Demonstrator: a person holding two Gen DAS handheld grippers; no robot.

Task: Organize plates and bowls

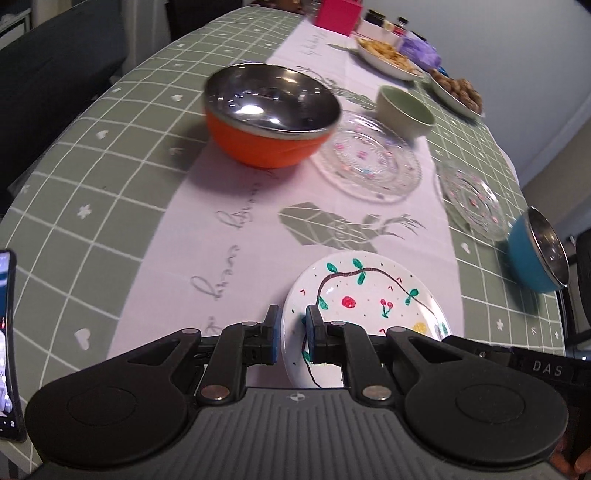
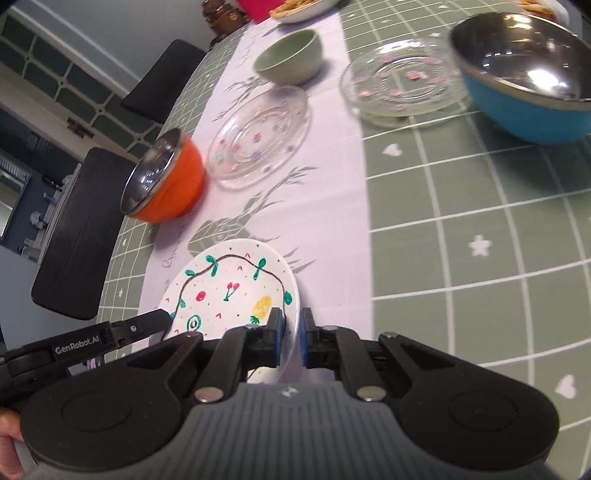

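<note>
A white plate painted with fruit and a vine (image 1: 369,295) (image 2: 229,291) is held near the table's front, tilted. My left gripper (image 1: 291,325) is shut on its left rim. My right gripper (image 2: 293,326) is shut on its right rim. An orange steel bowl (image 1: 269,114) (image 2: 166,181) stands on the white runner. Two clear glass plates (image 1: 369,162) (image 1: 472,199) lie beyond it, also in the right wrist view (image 2: 258,136) (image 2: 402,85). A small green bowl (image 1: 404,110) (image 2: 291,55) stands farther back. A blue steel bowl (image 1: 535,254) (image 2: 524,74) stands at the right.
The table (image 1: 110,147) has a green checked cloth. Dishes of food (image 1: 391,55) and a pink box (image 1: 338,14) stand at the far end. A phone (image 1: 7,347) lies at the left edge. Black chairs (image 2: 81,229) stand beside the table.
</note>
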